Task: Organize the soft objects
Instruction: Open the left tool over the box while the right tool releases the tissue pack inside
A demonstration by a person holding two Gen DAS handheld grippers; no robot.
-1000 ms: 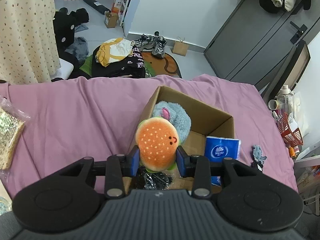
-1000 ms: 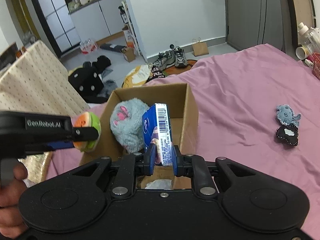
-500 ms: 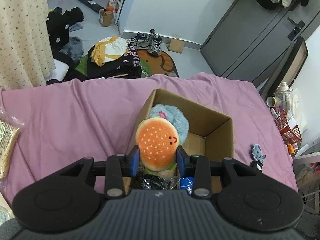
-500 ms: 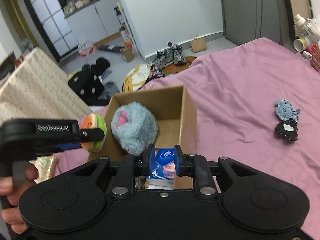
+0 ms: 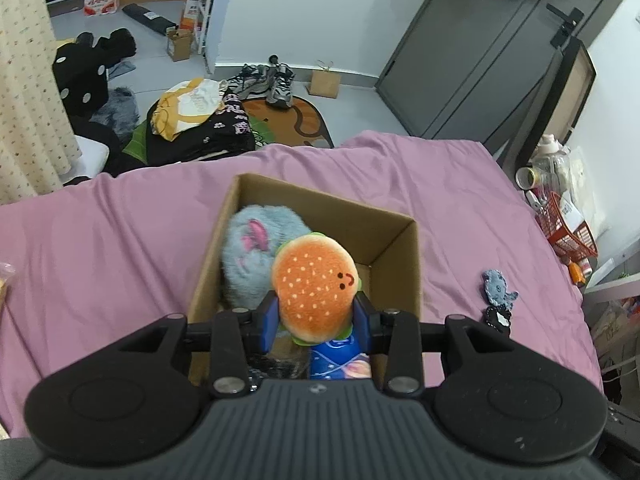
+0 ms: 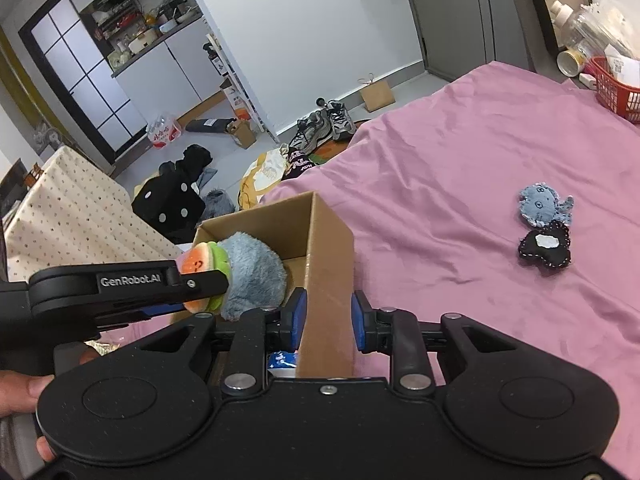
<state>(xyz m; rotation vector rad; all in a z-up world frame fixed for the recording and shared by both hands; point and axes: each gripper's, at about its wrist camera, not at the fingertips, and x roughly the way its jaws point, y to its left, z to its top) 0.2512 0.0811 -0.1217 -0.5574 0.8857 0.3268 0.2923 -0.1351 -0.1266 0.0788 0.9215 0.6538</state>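
Observation:
My left gripper (image 5: 316, 316) is shut on an orange burger plush (image 5: 314, 292), held above the open cardboard box (image 5: 320, 206) on the pink bedsheet. A grey furry plush (image 5: 256, 252) fills the box's left side, and a blue tissue pack (image 5: 340, 360) lies in its near corner. In the right wrist view my right gripper (image 6: 328, 318) stands open above the box's right wall (image 6: 328, 240) with nothing held; the tissue pack (image 6: 282, 360) shows just below its left finger. There the left gripper (image 6: 200, 280) holds the burger plush (image 6: 200, 264) against the grey plush (image 6: 252, 276).
A small blue plush (image 6: 544, 208) and a black plush (image 6: 544, 248) lie on the sheet right of the box. A red basket (image 6: 612, 88) and bottles stand past the bed's right edge. Clothes and shoes (image 5: 264, 80) litter the floor beyond.
My right gripper lowered the tissue pack into the box, let it go and opened. My left gripper carried the burger plush rightward over the box.

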